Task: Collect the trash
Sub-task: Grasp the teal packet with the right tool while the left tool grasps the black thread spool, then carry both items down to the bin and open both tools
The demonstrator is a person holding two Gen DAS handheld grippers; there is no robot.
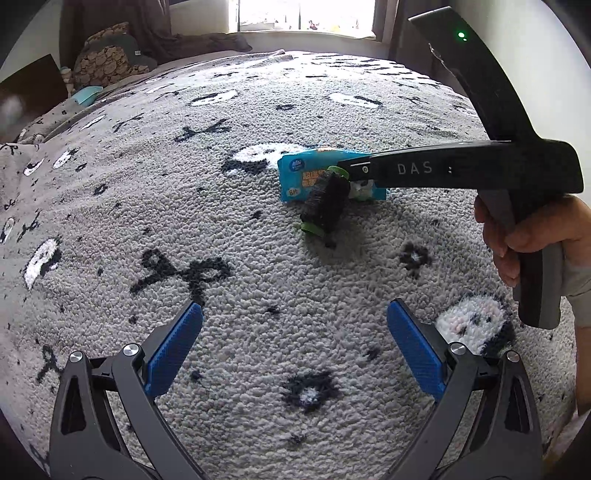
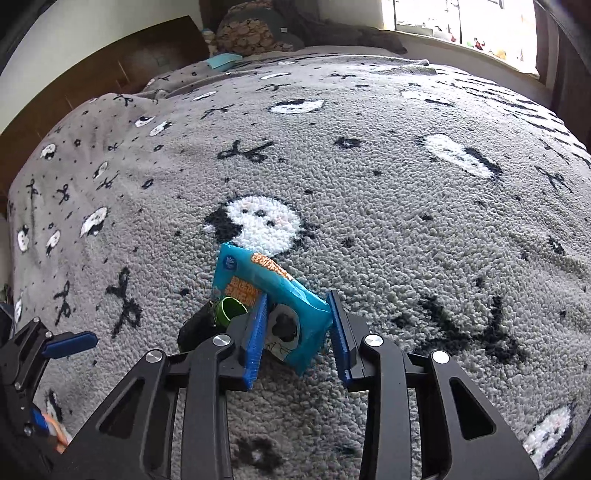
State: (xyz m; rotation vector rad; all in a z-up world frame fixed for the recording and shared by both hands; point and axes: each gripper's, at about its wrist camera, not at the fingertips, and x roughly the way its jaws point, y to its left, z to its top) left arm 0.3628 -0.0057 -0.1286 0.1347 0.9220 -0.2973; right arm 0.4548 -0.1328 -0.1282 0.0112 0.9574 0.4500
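Observation:
A blue wet-wipe packet [image 2: 258,280] lies on the grey patterned blanket [image 2: 369,221]. Its near end sits between my right gripper's [image 2: 299,325] blue pads [image 2: 255,339], which stand close on both sides of it; the packet's far end tilts up. A black hair roller with green ends [image 1: 325,205] lies against the packet [image 1: 299,177]; in the right wrist view its green end [image 2: 231,308] shows left of the left pad. My left gripper [image 1: 295,328] is open and empty, well short of both, above the blanket [image 1: 258,295].
The blanket covers a bed. Pillows [image 1: 107,59] and a teal item [image 1: 86,94] lie at the head. A window [image 1: 306,14] is beyond the far edge. A brown headboard [image 2: 110,70] runs along the left.

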